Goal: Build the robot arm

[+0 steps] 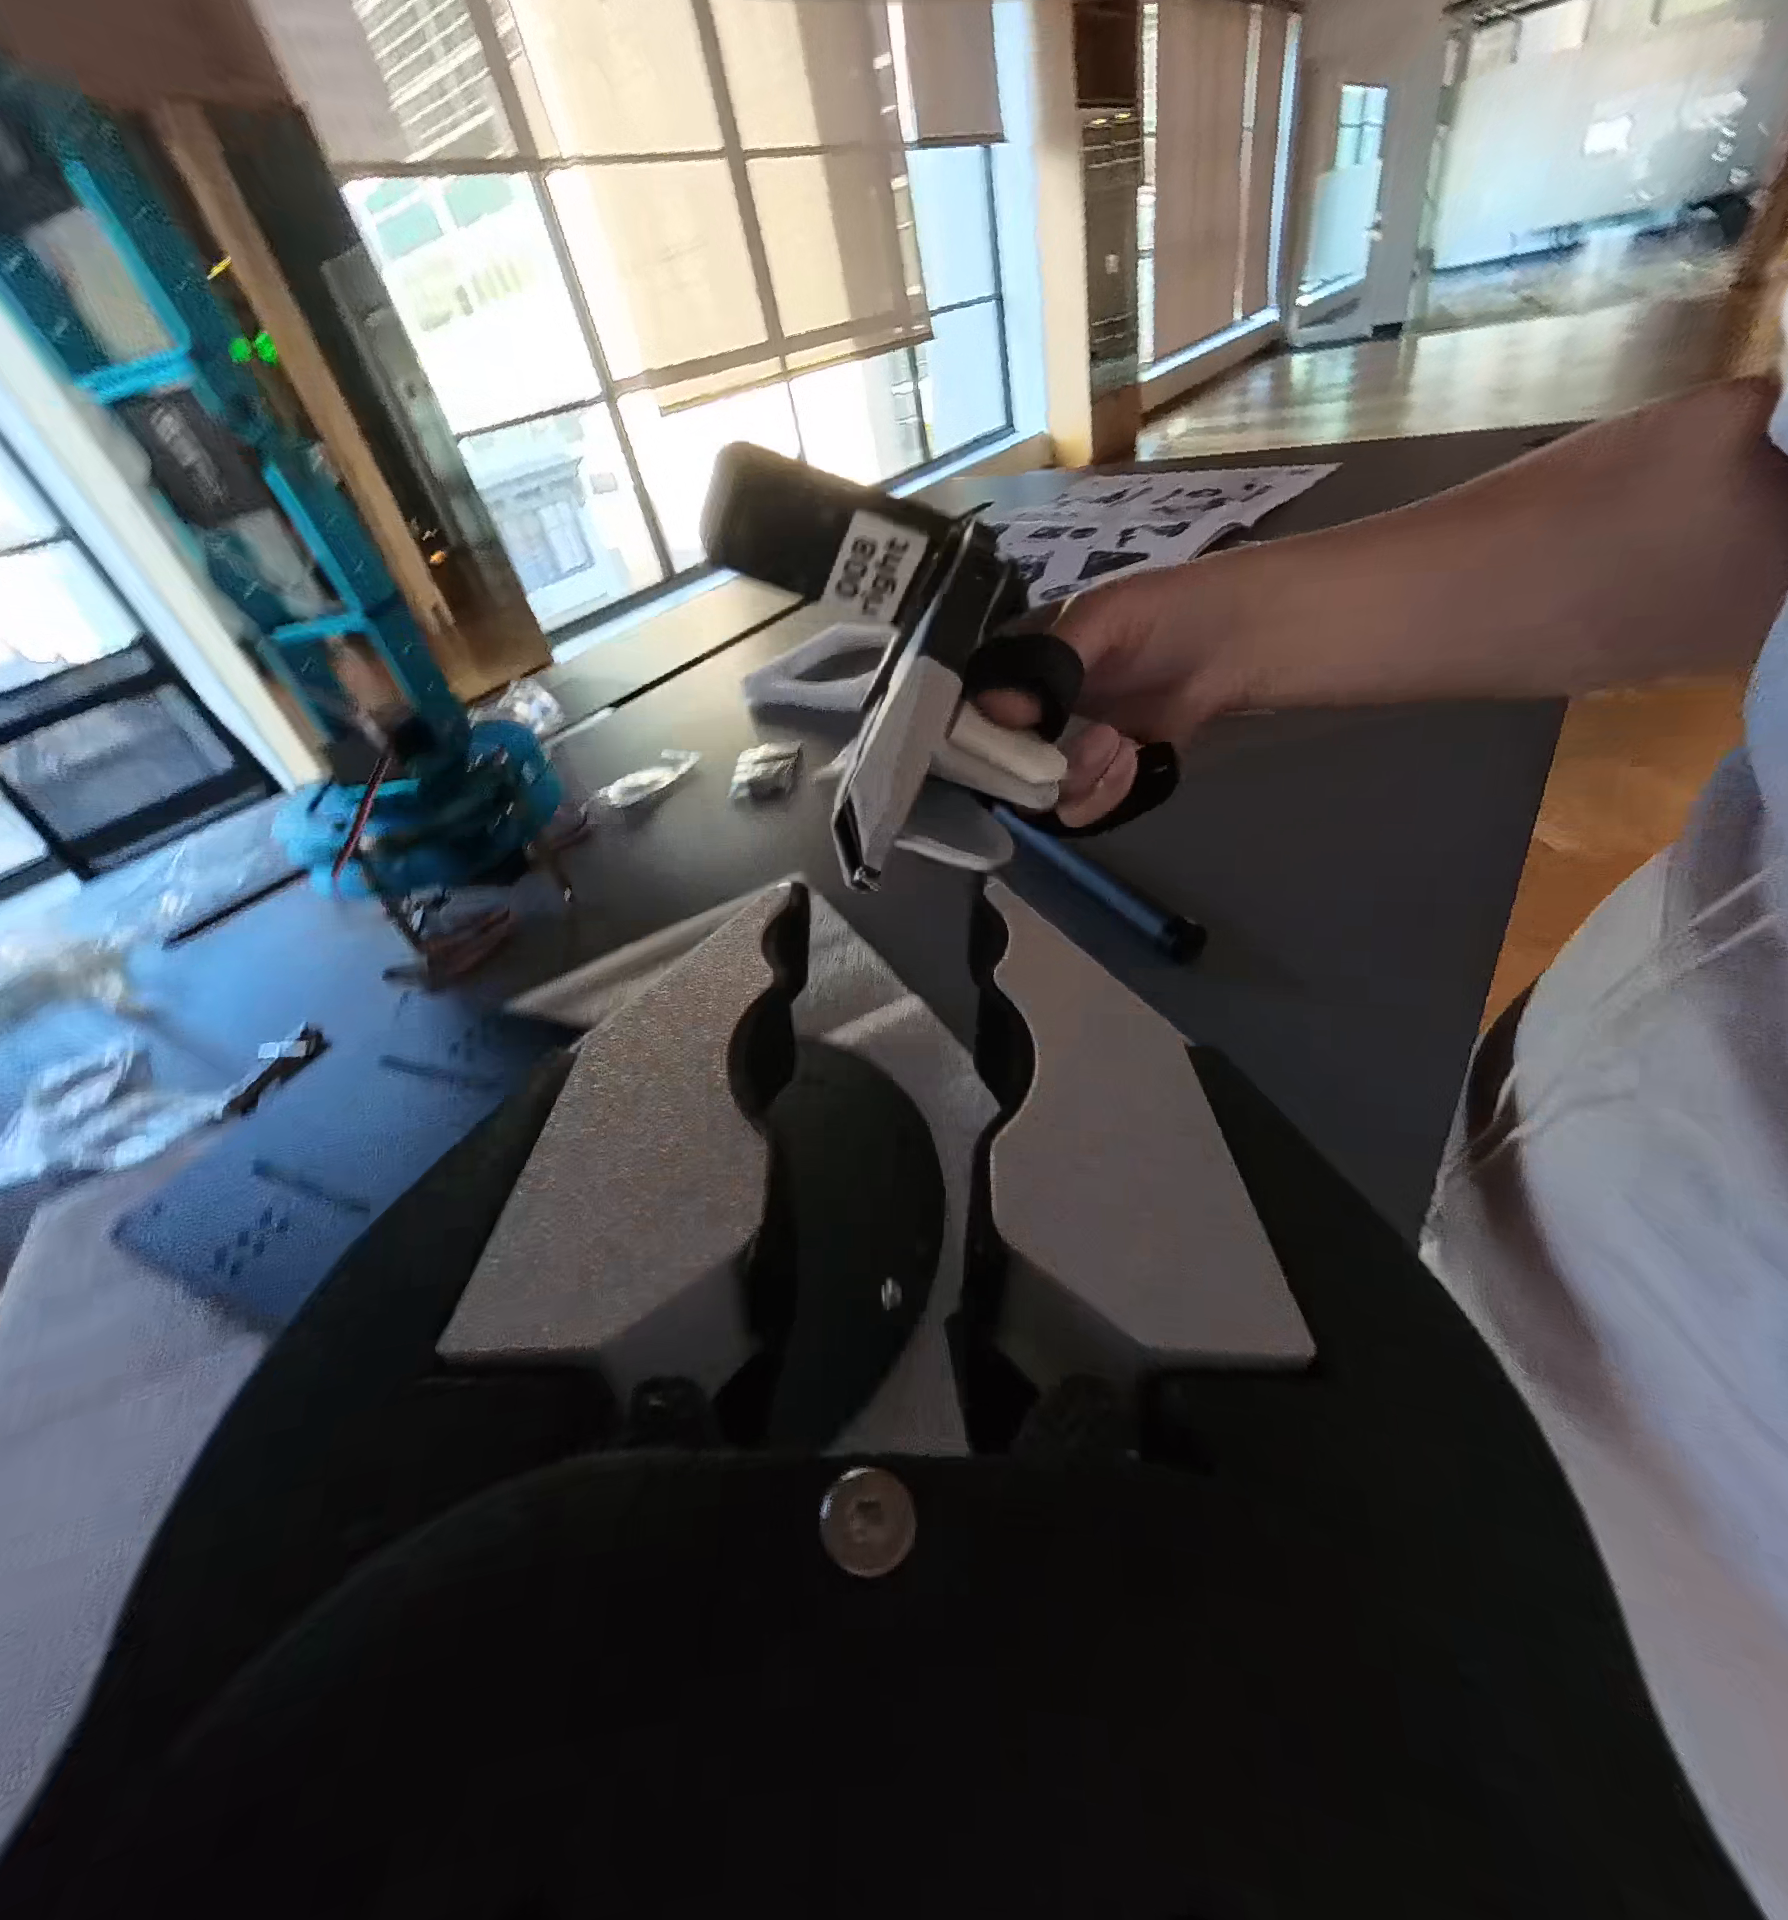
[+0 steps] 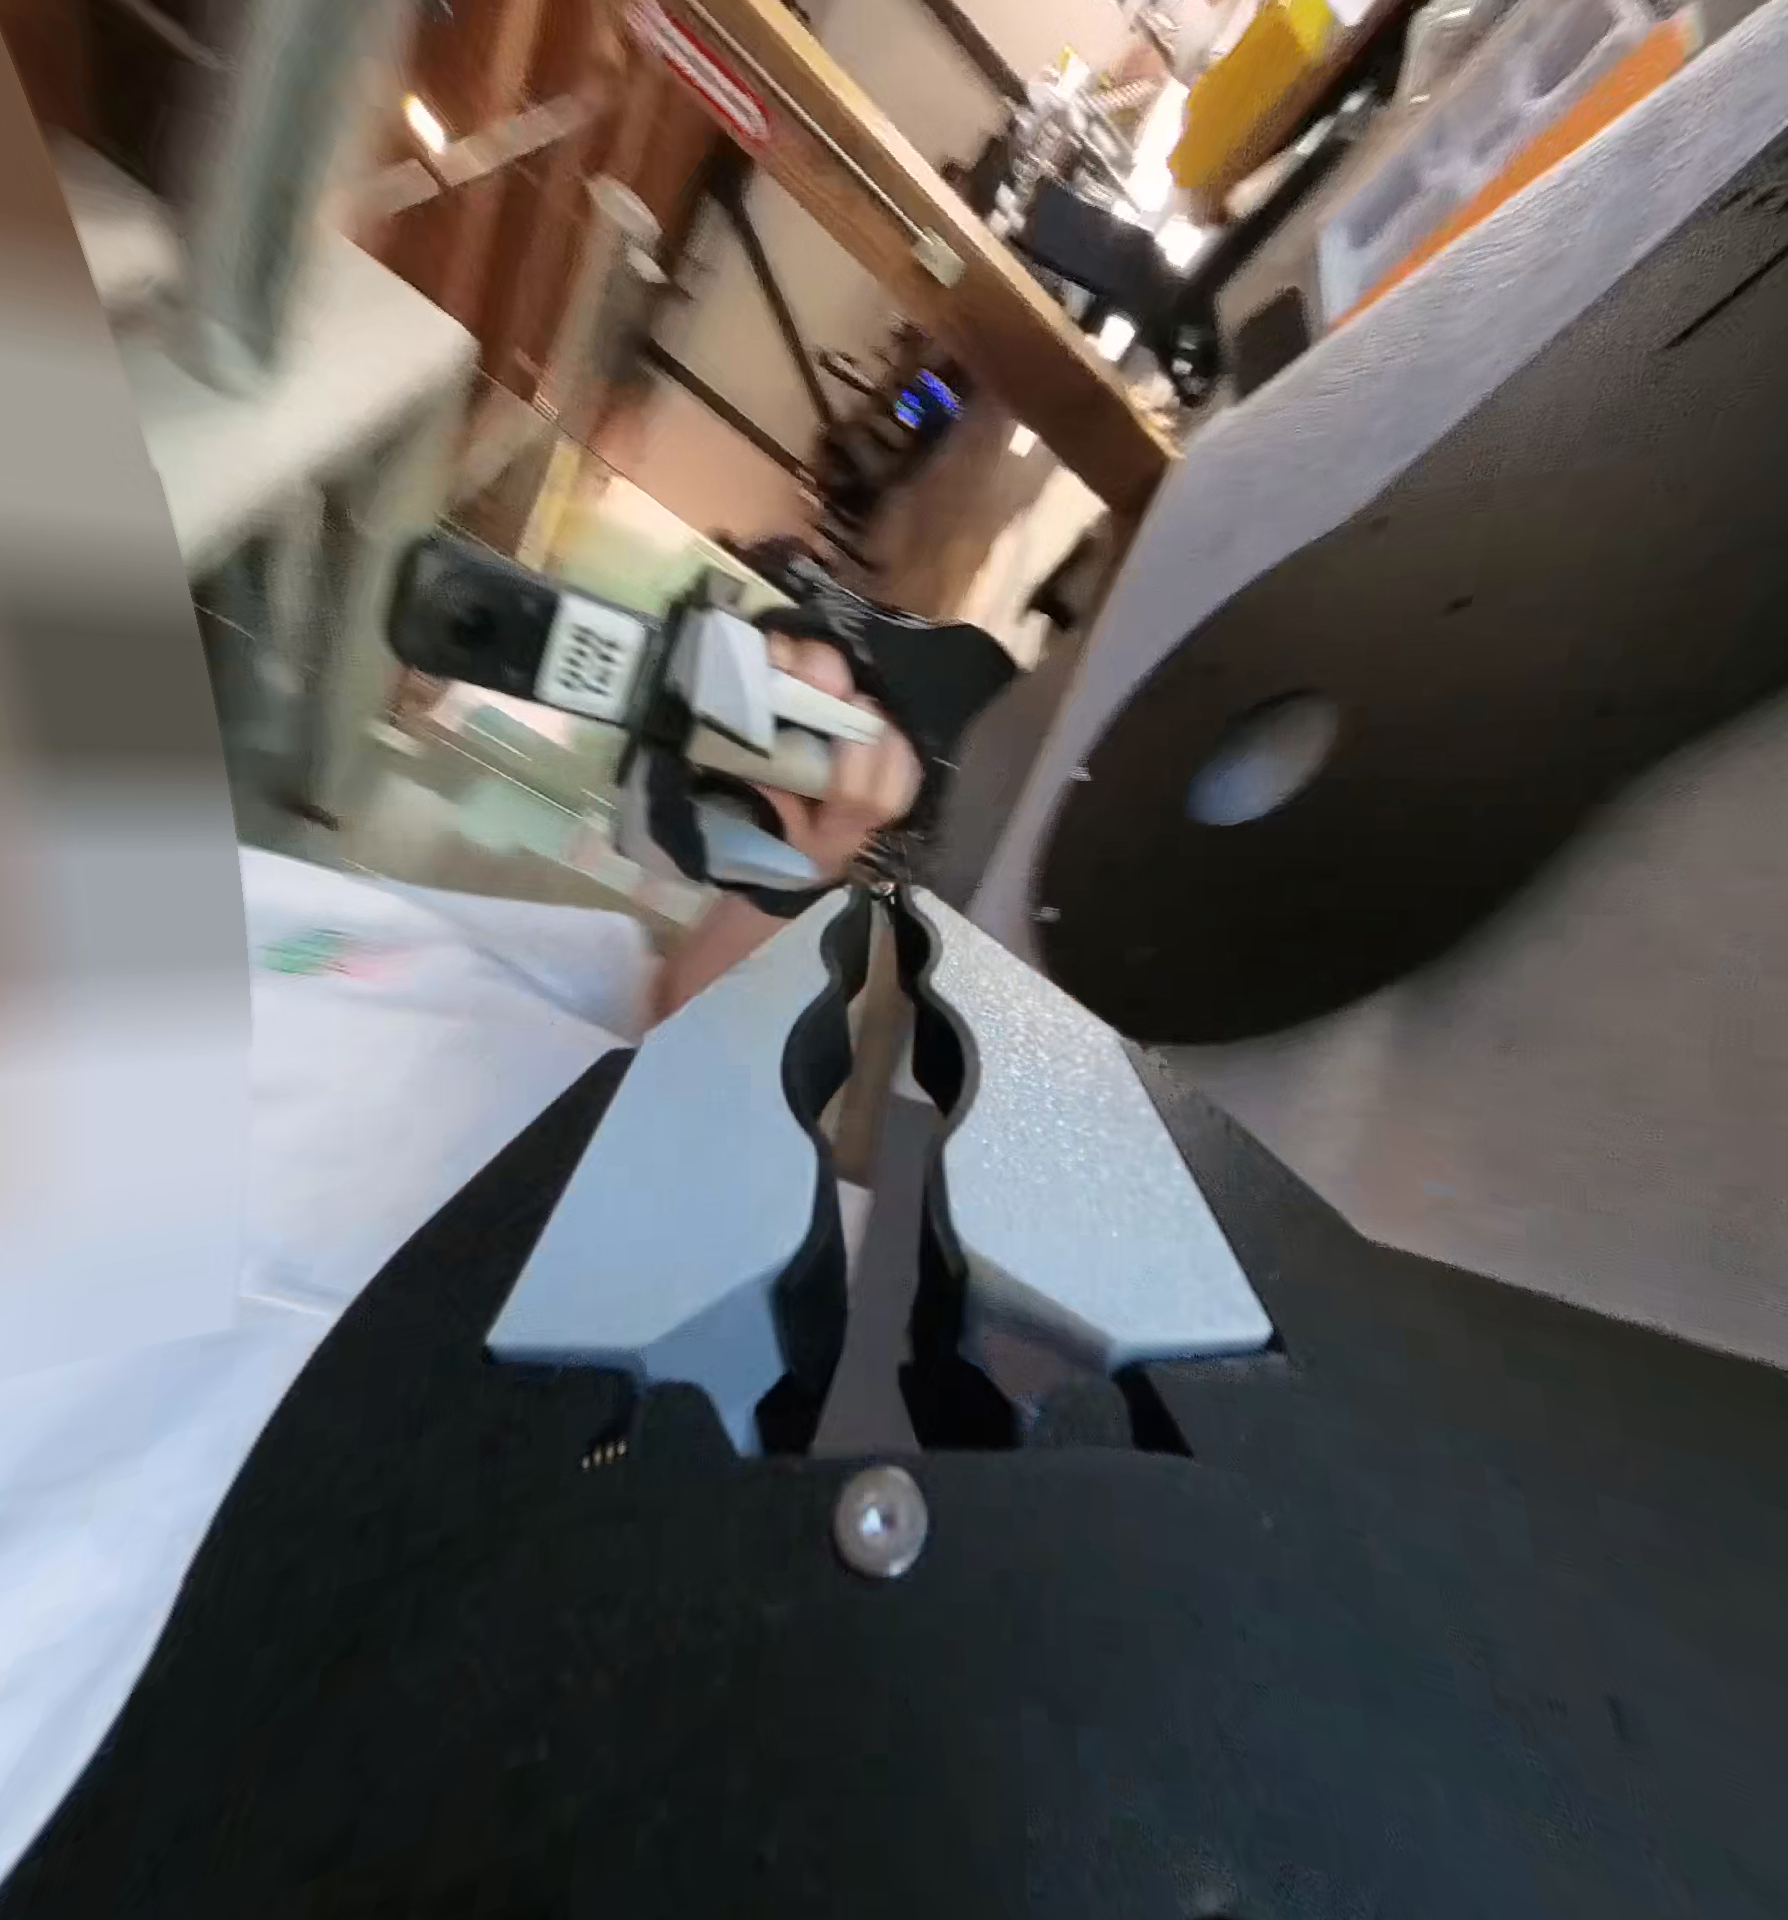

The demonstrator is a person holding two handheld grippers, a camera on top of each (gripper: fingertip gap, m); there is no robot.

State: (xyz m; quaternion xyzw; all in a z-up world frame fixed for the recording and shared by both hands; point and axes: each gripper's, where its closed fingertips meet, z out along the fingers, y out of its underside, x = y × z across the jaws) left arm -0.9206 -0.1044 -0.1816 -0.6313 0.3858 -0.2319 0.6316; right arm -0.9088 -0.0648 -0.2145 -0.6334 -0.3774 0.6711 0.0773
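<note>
My left gripper [image 1: 890, 904] is open and empty, held over a black disc [image 1: 859, 1164] that lies on a grey surface. My right gripper [image 2: 874, 909] is shut on a small metal part [image 2: 882, 885] pinched at its very tips. In the left wrist view the right gripper [image 1: 862, 873] is held in a hand and points down just above the left gripper's fingertips. In the right wrist view the left gripper [image 2: 744, 878] shows close ahead in a gloved hand. A big grey block with a black disc and a round hole [image 2: 1389, 831] lies right beside my right gripper.
A dark table [image 1: 1337, 831] holds a blue robot arm kit [image 1: 454, 790], several clear bags of small parts [image 1: 651, 779], a blue pen-like tool [image 1: 1098, 883], a grey foam tray [image 1: 817, 675] and a printed sheet [image 1: 1160, 520]. The person's white shirt [image 1: 1648, 1143] is at the right. My right fingertips sit around 6 centimeters from my left ones.
</note>
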